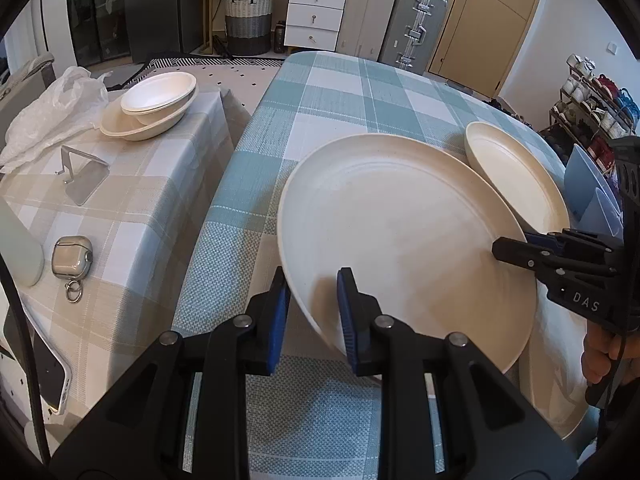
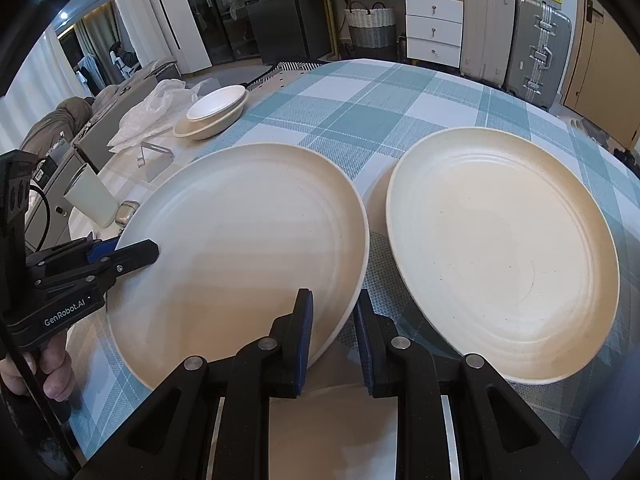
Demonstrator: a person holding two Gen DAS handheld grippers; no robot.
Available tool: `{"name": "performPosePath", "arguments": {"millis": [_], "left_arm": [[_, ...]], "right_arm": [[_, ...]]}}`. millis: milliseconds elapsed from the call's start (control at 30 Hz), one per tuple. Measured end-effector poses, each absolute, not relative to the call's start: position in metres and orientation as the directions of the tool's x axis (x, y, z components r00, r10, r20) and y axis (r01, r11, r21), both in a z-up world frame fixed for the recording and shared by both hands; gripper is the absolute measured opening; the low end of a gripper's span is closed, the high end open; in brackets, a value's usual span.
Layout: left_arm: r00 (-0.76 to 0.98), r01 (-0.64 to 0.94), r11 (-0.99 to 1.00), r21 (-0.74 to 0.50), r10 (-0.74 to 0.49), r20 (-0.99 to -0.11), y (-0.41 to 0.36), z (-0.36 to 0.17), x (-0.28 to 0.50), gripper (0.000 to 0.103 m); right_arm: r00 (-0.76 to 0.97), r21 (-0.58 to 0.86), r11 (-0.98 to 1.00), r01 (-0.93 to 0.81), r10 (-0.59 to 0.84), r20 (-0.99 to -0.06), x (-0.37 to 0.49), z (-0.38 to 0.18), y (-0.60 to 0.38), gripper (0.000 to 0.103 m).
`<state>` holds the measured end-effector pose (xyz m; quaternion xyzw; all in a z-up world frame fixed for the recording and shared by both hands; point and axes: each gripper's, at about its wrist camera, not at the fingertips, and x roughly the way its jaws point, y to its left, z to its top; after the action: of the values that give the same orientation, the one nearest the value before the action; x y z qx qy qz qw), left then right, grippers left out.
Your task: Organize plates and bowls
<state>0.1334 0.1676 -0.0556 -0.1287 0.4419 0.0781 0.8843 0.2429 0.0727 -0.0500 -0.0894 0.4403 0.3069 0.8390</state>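
Observation:
A large cream plate point(image 1: 404, 236) point(image 2: 240, 256) is held between both grippers over the checked table. My left gripper point(image 1: 314, 304) straddles its near-left rim, one blue pad under and one over, jaws closed on the rim. It shows at the left in the right wrist view point(image 2: 120, 256). My right gripper point(image 2: 334, 332) straddles the plate's right rim the same way and shows at the right in the left wrist view point(image 1: 516, 250). A second cream plate point(image 2: 504, 252) point(image 1: 516, 176) lies beside it on the right. Two stacked bowls point(image 1: 154, 104) point(image 2: 214, 114) sit on the side table.
The side table point(image 1: 132, 216) holds a plastic bag point(image 1: 52, 112), a metal stand point(image 1: 82, 172), an earbud case point(image 1: 72, 262) and a phone point(image 1: 52, 380). A pale cup point(image 2: 90, 196) stands at its near edge. Blue dishes point(image 1: 592, 196) are at the far right.

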Motion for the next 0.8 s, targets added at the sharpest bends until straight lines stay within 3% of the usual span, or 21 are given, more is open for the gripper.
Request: {"name": "performPosePath", "arguments": {"millis": [800], "left_arm": [[0.660,-0.196,0.973,-0.125,0.036,-0.751,0.123,0.003,0.101,0.021]], "right_arm": [[0.511,0.128,0.803,-0.582,0.484,-0.710,0.198,-0.004,0.028,0.022]]}}
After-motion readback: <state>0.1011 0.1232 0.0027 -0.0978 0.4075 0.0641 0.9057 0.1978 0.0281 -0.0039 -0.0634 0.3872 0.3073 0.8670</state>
